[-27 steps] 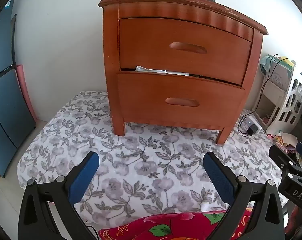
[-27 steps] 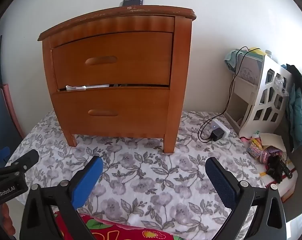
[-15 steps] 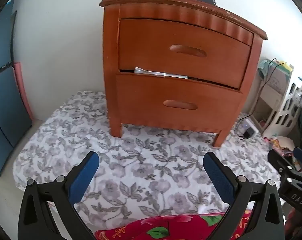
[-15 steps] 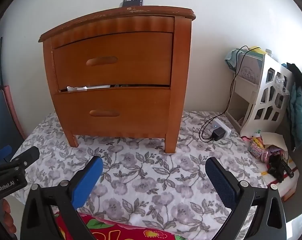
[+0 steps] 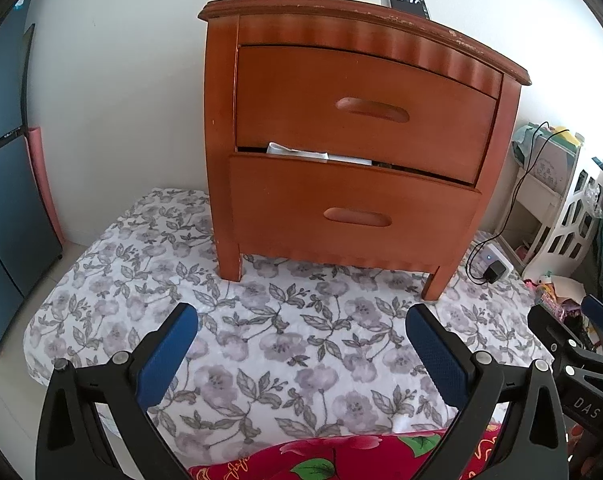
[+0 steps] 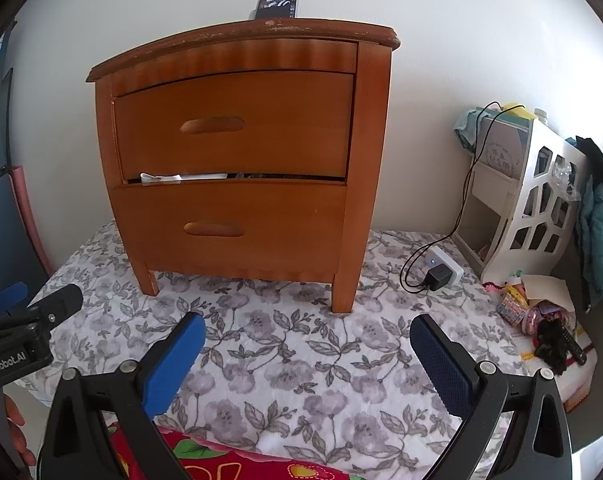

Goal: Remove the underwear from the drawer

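- The brown wooden nightstand [image 5: 357, 152] with two drawers stands on a white bed cover with grey flowers [image 5: 285, 344].
- The lower drawer [image 5: 349, 216] is open just a crack. A white cloth [image 5: 297, 152] peeks out of the gap at its top, so the underwear is not out yet.
- The left gripper [image 5: 301, 348], in front of the nightstand, has its blue fingers [image 5: 167, 356] wide open and holds nothing.
- The right gripper [image 6: 307, 354], also in front, is wide open and holds nothing too.
- A black phone [image 6: 277, 2] leans on the wall on top of the nightstand.

Glossy wooden nightstand [image 5: 353, 184], quilted cloth [image 5: 285, 344]
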